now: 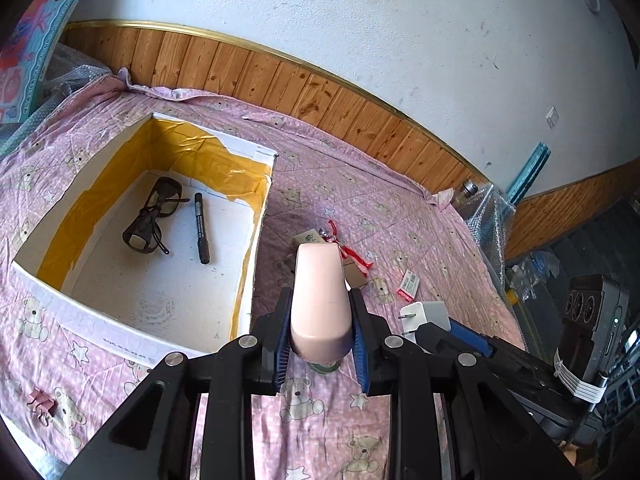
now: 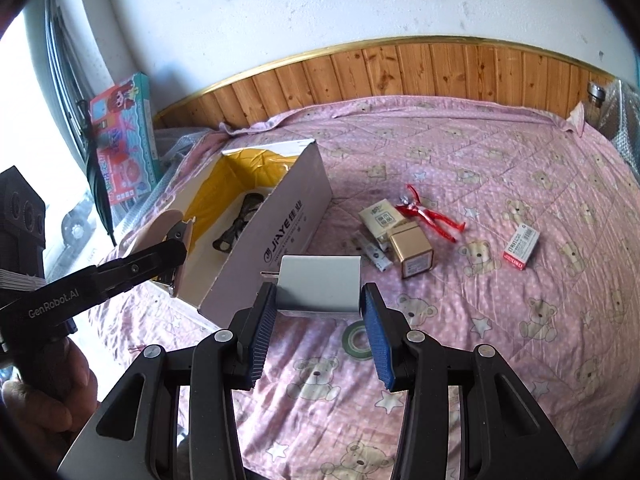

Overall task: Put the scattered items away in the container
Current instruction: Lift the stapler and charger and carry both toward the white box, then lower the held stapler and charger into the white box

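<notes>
In my left gripper, shut on its sides, is a pink oblong item, held above the bedspread just right of the white box. Dark glasses and a black marker lie inside that yellow-taped box. My right gripper is shut on a white plug charger, raised over the bed near the box. The right wrist view shows the left gripper with the pink item at the box's near end.
On the pink bear-print bedspread lie a red-handled tool, a gold box, a white pack, a red-and-white packet and a green tape roll. A wood-panelled wall runs behind. A pink clip lies near left.
</notes>
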A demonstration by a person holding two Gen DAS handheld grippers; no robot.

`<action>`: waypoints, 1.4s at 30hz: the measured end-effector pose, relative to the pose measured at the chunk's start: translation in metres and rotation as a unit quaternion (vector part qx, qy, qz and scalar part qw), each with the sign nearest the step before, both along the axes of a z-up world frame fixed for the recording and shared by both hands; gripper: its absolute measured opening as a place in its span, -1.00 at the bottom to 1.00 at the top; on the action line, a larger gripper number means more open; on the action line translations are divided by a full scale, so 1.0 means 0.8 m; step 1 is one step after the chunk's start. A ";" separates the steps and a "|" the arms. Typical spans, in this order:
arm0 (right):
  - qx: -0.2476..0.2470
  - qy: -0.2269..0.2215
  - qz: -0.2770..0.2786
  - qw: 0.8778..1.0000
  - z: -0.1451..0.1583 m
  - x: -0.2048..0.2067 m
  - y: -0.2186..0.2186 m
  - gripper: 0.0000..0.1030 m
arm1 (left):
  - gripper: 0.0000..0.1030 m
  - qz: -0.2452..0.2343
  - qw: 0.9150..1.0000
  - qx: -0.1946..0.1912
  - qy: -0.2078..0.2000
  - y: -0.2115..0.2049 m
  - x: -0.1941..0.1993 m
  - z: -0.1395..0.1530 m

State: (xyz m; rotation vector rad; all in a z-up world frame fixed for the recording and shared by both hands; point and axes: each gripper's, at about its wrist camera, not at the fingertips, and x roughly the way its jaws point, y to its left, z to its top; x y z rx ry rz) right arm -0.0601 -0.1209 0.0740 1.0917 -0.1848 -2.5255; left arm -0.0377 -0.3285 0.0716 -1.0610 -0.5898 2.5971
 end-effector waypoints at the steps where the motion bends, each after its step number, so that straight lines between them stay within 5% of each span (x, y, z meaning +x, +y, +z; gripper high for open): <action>1: 0.000 0.001 0.004 1.000 0.002 -0.001 -0.005 -0.12 | -0.47 0.004 1.000 0.002 0.000 -0.005 0.000 0.000; 26: 0.033 0.041 0.094 0.994 0.049 -0.026 -0.148 -0.12 | -0.47 0.070 0.997 0.011 0.004 -0.110 -0.018 0.000; 42: 0.052 0.022 0.131 0.990 0.029 -0.061 -0.208 -0.12 | -0.47 0.108 0.993 -0.010 -0.037 -0.157 -0.051 -0.029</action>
